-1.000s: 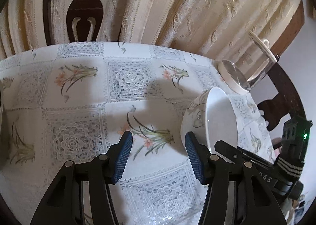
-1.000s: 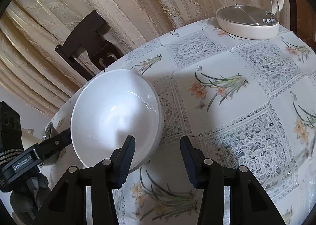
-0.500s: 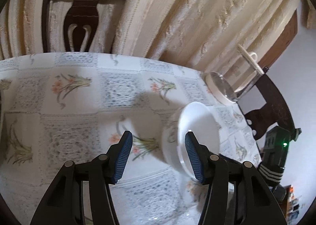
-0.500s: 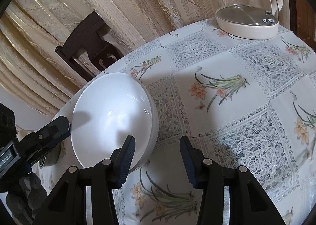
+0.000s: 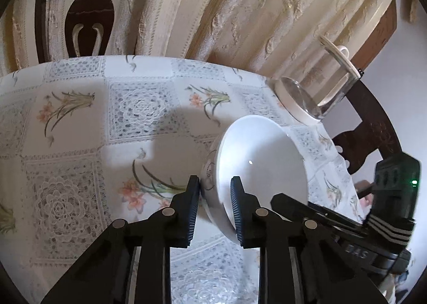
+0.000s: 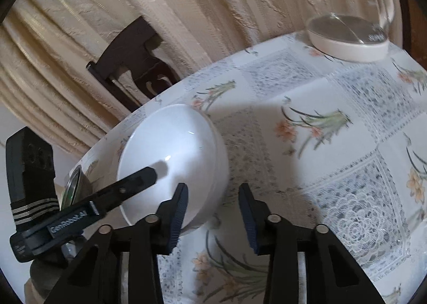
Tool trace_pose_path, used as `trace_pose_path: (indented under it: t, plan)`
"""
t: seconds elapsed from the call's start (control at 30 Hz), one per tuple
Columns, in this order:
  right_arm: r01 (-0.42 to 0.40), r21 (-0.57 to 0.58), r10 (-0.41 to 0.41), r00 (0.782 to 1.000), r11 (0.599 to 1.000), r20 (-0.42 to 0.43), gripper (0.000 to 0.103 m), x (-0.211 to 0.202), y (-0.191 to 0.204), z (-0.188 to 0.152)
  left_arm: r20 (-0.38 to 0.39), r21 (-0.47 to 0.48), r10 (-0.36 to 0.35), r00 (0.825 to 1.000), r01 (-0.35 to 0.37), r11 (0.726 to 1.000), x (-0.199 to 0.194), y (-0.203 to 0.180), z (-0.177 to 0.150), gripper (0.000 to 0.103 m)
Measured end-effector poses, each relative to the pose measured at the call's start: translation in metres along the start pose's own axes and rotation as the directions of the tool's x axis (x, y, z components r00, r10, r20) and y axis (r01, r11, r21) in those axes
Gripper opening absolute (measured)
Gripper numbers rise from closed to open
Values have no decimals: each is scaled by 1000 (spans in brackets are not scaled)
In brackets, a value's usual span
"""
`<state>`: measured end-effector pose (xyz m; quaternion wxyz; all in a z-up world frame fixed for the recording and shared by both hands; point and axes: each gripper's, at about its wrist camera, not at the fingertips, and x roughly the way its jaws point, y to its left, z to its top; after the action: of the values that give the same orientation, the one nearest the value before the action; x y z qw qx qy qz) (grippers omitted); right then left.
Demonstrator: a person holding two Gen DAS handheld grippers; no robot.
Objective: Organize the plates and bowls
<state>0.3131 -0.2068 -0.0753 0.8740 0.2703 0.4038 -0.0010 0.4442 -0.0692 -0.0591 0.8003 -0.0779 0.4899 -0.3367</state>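
left tongs (image 5: 214, 191) clamped on bowl (image 5: 261, 162) rim | right tongs (image 6: 212, 207) gaped, holding nothing | bowl tilted above tabletop (image 5: 80, 130) | glazed, slippery, breakable; rim was the 1 sensible hold

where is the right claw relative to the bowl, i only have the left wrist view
Observer: In the right wrist view the right claw is open. One finger is in front of the bowl interior, the other over bare tablecloth.
Operator: anything past the bowl i cant see
Observer: Yes, a round metal-rimmed object lies beyond the bowl near the table edge. I cannot tell what it is.
Operator: and my own grip from that side
Observer: One of the left claw fingers reaches inside the tilted bowl and throws a shadow on the white interior.
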Motion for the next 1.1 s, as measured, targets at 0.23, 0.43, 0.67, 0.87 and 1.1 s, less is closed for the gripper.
trace_pose_path:
  t: [0.23, 0.43, 0.67, 0.87, 1.1]
  plan:
    - [11, -26, -12, 1000, 1000, -12, 34, 1, 7, 2, 12, 5, 9, 1000, -9, 1000, -1, 2, -4, 24]
    - [18, -39, -19, 999, 999, -26, 34, 0, 14, 2, 10, 0, 9, 1000, -9, 1000, -4, 4, -9, 24]
    - [11, -81, -14, 999, 997, -38, 34, -2, 37, 1, 20, -19, 28, 999, -28, 999, -22, 10, -16, 24]
    - [-9, -117, 2, 998, 993, -59, 34, -2, 64, 2, 51, -39, 45, 998, -43, 998, -49, 19, -21, 24]
    - [-31, -176, 18, 997, 984, -76, 34, -6, 104, -2, 118, -67, 55, 991, -47, 997, -94, 32, -31, 24]
